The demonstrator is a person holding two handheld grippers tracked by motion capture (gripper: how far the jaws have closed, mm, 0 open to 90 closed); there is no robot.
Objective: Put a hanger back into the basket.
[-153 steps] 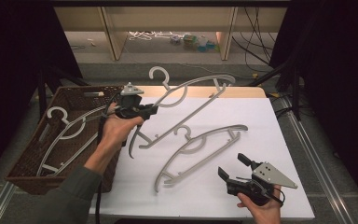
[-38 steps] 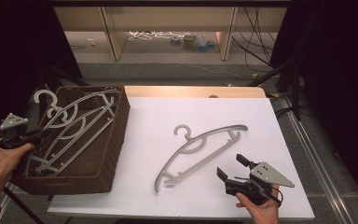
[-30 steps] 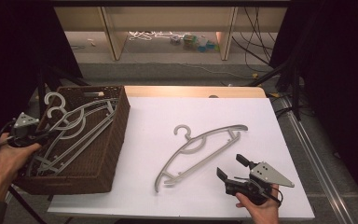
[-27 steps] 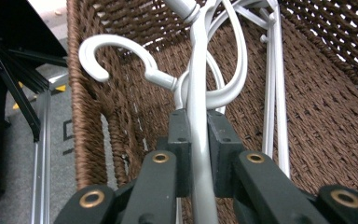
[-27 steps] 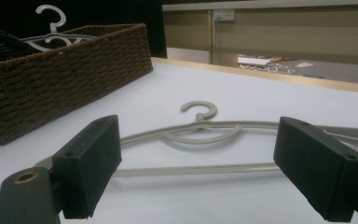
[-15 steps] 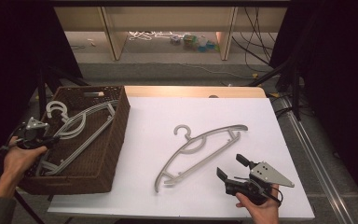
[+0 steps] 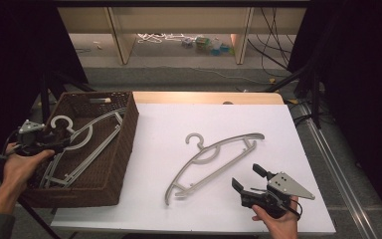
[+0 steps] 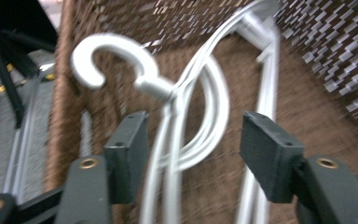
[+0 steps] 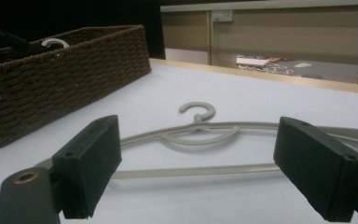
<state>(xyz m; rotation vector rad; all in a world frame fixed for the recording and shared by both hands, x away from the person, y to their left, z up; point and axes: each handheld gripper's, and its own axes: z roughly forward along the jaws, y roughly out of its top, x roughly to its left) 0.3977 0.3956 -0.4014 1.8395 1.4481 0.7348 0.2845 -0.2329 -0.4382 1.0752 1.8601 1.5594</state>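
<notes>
My left gripper (image 7: 54,142) sits over the left rim of the brown wicker basket (image 7: 122,149), and its jaws have just been opening. In the left gripper view the 2 black pads (image 8: 128,154) stand apart with the neck of the pale grey hanger (image 7: 82,144) running up between them, neither pad pressing on it, so that grip is released. The hanger lies inside the basket, its hook (image 8: 107,58) up against the basket's left wall and its long arms stretching toward the far right corner. The left gripper view is blurred, so I cannot tell how many hangers lie stacked there.

My right gripper (image 7: 251,179) rests at the near right of the white table (image 7: 278,124), jaws spread wide and nothing between them. Just beyond its tips lies a second hanger (image 7: 214,154), flat on the white surface, hook pointing away from me, well apart from the basket. In the right gripper view that hanger (image 9: 200,133) lies across the gap between the 2 pads, farther out on the table, untouched. The basket wall (image 9: 60,79) rises at the left of that view.
</notes>
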